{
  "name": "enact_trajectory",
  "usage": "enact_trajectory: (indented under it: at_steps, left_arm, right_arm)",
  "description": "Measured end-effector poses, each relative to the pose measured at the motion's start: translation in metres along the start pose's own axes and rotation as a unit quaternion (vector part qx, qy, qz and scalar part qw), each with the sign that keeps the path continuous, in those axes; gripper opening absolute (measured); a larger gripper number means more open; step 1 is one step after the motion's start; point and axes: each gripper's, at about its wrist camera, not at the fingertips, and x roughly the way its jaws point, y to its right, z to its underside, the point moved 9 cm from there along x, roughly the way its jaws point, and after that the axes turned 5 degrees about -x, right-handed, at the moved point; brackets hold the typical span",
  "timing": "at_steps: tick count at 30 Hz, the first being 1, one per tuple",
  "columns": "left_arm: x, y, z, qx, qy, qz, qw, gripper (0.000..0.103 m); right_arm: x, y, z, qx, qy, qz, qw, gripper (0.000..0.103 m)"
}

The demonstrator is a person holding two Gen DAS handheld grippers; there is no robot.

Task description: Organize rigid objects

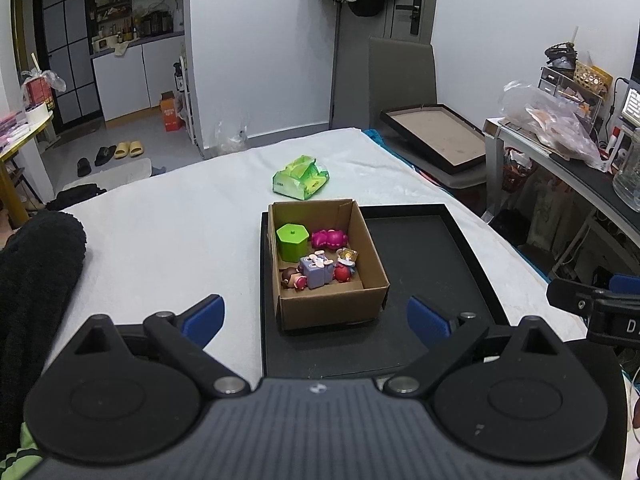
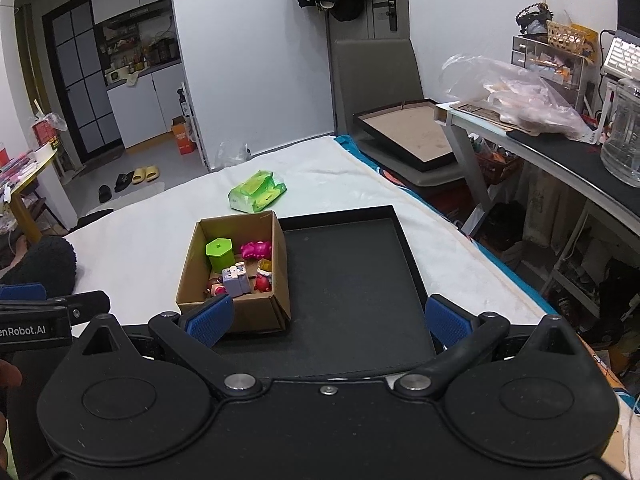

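**Risk: toys packed tight, box light**

Toys sit in a cardboard box (image 1: 328, 264) on the left part of a black tray (image 1: 420, 280): green pot (image 1: 292, 242) at 10 o'clock, pink toy (image 1: 329, 239) at 12, purple block (image 1: 316, 272) with small figures crowded at 6. Left gripper (image 1: 316, 318) and right gripper (image 2: 328, 320) hover near, jaws wide apart, empty. Likely faults: fingers catch a neighbouring figure, or drag the box across the tray.

White walls (image 1: 260, 40), grey floor (image 1: 132, 128), kitchen cabinets (image 1: 128, 76) behind black-framed glass door (image 1: 66, 40); cluttered desk (image 2: 560, 152) at right.
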Motion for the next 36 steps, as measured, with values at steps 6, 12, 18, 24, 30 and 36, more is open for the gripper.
enact_trajectory:
  at_steps: [6,12,18,24,30,36]
  left_arm:
    - [-0.008,0.004,0.000,0.008,0.004,0.003,1.0000,0.097]
    - [-0.008,0.007,0.001,0.009,0.001,0.008,0.9999,0.097]
    - [-0.010,0.007,0.001,0.008,0.004,0.010,0.9999,0.097]
    - [-0.011,0.007,0.001,0.008,0.005,0.009,0.9999,0.097]
    - [-0.013,0.007,0.001,0.005,0.006,0.009,0.9999,0.097]
    - [-0.013,0.006,0.001,0.007,0.005,0.010,0.9999,0.097]
  right_arm:
    - [-0.008,0.003,0.001,-0.002,0.003,0.006,1.000,0.103]
    - [-0.011,0.007,0.000,0.002,0.007,0.016,1.000,0.103]
    - [-0.013,0.007,-0.001,0.000,0.008,0.019,1.000,0.103]
    - [-0.013,0.004,0.000,-0.005,0.006,0.018,1.000,0.103]
    - [-0.014,0.003,0.000,-0.007,0.007,0.018,1.000,0.103]
    - [-0.014,0.003,0.000,-0.009,0.007,0.017,1.000,0.103]
